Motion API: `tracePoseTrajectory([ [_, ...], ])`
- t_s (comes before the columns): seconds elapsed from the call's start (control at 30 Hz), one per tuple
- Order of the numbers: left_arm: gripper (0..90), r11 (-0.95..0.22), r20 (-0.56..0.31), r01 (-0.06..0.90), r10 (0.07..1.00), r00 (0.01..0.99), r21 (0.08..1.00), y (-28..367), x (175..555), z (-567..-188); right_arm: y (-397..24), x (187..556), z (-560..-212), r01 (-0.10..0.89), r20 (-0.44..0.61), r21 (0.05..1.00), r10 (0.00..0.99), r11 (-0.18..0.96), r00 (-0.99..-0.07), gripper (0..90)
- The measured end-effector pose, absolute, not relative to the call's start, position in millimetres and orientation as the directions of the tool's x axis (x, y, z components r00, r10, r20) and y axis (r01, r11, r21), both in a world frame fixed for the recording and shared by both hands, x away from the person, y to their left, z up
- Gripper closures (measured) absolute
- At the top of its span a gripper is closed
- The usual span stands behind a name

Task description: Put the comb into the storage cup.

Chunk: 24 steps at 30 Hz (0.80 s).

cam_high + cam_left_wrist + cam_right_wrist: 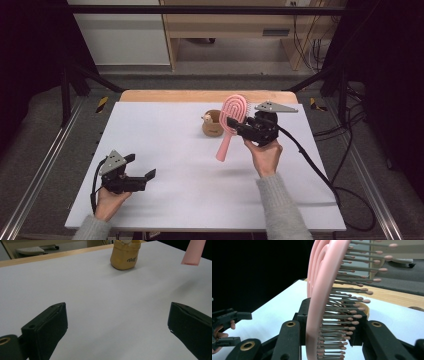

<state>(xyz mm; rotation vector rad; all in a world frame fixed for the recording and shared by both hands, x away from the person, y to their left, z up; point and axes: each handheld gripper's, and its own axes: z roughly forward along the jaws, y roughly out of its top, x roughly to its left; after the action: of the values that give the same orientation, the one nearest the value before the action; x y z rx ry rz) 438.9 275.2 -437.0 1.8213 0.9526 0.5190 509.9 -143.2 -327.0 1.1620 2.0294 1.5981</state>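
Right gripper (234,125): I am holding it above the far right part of the table (165,150), jaws clamped on the pink hairbrush (231,126) at the lower part of its head.
Hairbrush: it is hanging clear of the table, head up and handle slanting down toward me; in the right gripper view its bristles (347,307) are sticking out to the right.
Left gripper (141,168): I am resting it low over the near left of the table, jaws spread wide with nothing between them.
Tan cup (212,124): it is standing upright on the table, just beside the brush.
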Motion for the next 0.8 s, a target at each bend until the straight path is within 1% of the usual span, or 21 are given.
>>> tracePoseTrajectory([
  [0.3, 2.4, -0.213, -0.062, 0.384, 0.804, 0.591, 0.898, 285.0, 440.6, -443.6, -140.0, 516.8, -321.4, 0.389, 0.213, 0.919, 0.762, 0.056, -0.612, 63.2],
  [0.8, 2.4, -0.224, -0.057, 0.391, 0.805, 0.59, 0.893, 286.1, 441.9, -447.8, -135.6, 534.3, -311.1, 0.371, 0.189, 0.927, 0.792, 0.05, -0.581, 63.2],
])
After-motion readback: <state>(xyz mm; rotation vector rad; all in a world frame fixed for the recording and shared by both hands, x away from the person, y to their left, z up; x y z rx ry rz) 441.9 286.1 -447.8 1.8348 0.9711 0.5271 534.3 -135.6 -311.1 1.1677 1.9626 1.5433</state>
